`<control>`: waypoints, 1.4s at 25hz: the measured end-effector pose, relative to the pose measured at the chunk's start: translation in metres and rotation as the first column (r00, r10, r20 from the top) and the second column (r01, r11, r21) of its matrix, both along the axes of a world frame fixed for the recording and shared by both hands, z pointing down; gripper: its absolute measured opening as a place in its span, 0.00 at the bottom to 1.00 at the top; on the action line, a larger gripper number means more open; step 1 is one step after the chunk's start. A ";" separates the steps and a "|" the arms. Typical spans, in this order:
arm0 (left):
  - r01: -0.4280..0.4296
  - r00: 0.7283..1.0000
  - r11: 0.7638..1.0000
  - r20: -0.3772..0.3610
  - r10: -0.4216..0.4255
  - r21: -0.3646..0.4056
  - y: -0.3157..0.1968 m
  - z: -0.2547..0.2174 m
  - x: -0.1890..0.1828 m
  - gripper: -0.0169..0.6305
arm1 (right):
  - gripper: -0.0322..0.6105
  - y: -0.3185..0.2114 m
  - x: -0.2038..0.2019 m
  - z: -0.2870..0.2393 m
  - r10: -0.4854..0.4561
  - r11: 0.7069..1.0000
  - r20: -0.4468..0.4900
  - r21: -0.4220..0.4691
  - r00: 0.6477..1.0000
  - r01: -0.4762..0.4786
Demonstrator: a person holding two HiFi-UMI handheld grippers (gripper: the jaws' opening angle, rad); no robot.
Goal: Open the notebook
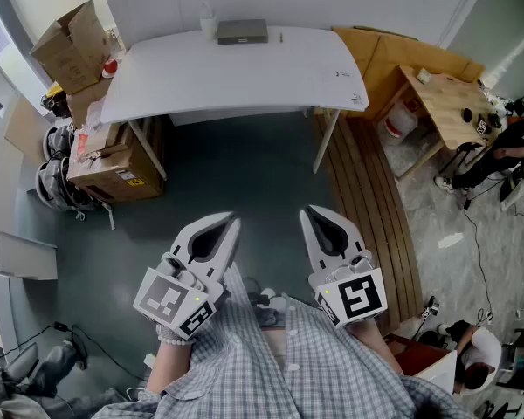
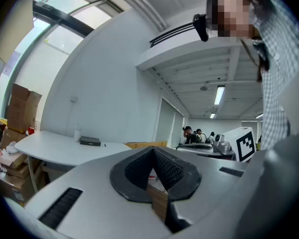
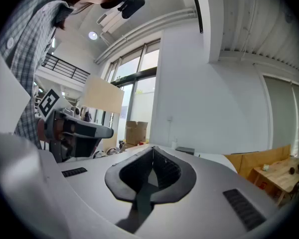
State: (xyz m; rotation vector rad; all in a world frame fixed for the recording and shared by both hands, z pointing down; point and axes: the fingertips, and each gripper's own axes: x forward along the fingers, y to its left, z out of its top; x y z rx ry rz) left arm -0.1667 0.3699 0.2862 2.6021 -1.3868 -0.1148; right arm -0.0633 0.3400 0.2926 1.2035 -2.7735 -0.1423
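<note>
The notebook is a flat grey book lying closed at the far edge of the white table, well ahead of me. It also shows small in the left gripper view, notebook, and in the right gripper view, notebook. My left gripper and right gripper are held level side by side near my body, far short of the table. Both are shut with nothing between their jaws. The left gripper and the right gripper show their dark pads pressed together.
A small white bottle stands beside the notebook. Cardboard boxes are stacked at the table's left end. Right of the table are wooden planks on the floor and a wooden table with a seated person.
</note>
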 end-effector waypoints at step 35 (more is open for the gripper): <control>-0.060 0.998 0.998 0.009 0.060 0.008 -0.005 -0.003 0.032 0.04 | 0.09 -0.001 0.050 0.008 0.101 0.994 0.039 -0.048 0.994 -0.099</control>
